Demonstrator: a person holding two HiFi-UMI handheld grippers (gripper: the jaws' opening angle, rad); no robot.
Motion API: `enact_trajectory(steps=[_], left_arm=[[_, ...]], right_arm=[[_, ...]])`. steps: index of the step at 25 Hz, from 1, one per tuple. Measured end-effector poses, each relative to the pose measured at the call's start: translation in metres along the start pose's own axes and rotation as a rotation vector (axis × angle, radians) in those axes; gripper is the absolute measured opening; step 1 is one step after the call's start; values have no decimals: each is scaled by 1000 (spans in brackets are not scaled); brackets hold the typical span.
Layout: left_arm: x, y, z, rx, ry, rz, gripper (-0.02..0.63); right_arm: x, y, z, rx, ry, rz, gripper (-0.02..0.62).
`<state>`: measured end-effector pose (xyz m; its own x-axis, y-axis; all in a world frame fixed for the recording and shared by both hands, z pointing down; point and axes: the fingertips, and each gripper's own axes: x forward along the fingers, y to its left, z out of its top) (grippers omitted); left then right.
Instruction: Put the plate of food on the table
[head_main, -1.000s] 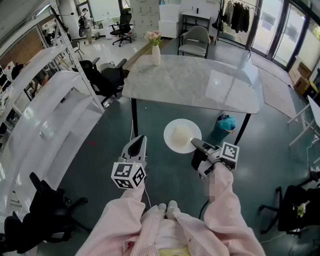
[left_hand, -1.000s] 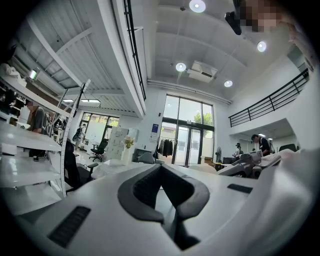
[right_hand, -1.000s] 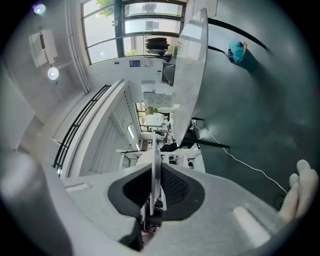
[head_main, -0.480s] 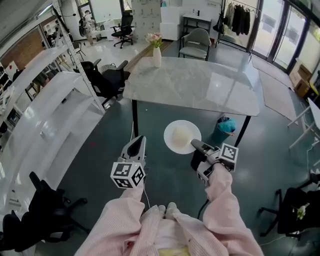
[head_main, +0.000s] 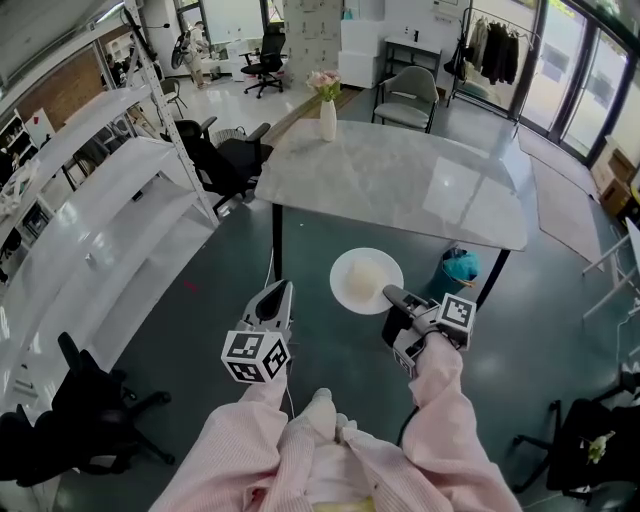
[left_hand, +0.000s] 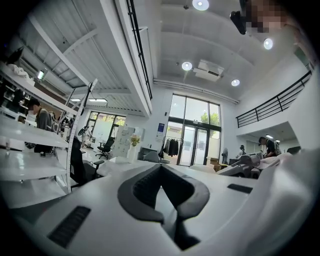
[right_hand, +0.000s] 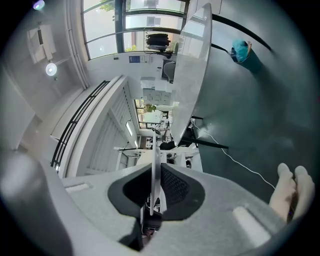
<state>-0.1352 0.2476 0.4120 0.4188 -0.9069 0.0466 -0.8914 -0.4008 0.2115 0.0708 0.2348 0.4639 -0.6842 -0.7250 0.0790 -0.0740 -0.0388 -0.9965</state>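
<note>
Head view: right hand-held gripper (head_main: 393, 297) pinching rim of white plate (head_main: 366, 282), holding it level over dark floor, just short of marble desk (head_main: 400, 180). Pale food mound (head_main: 366, 270) sitting mid-plate. Left hand-held gripper (head_main: 274, 300) hanging empty.

Left gripper view: jaws pressing together, nothing between.

Right gripper view: plate showing edge-on, thin rim clamped between pads.

Plate looking stiff, smooth, breakable, likely wanting to tip under one-sided hold. Rim offering only handle. Food type proving hard to make out.

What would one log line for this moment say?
stage: carrying | right hand-held gripper: shut on plate rim | left hand-held gripper: shut, empty | plate: above floor, short of table
</note>
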Motion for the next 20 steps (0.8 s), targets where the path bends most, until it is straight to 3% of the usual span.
enact_trajectory(steps=[7, 20], left_arm=[[45, 12, -2, -3, 14, 3, -5], [191, 76, 18, -6, 24, -49, -5]], right_arm=[[30, -4, 35, 18, 4, 4, 28], [144, -6, 137, 0, -39, -11, 28]])
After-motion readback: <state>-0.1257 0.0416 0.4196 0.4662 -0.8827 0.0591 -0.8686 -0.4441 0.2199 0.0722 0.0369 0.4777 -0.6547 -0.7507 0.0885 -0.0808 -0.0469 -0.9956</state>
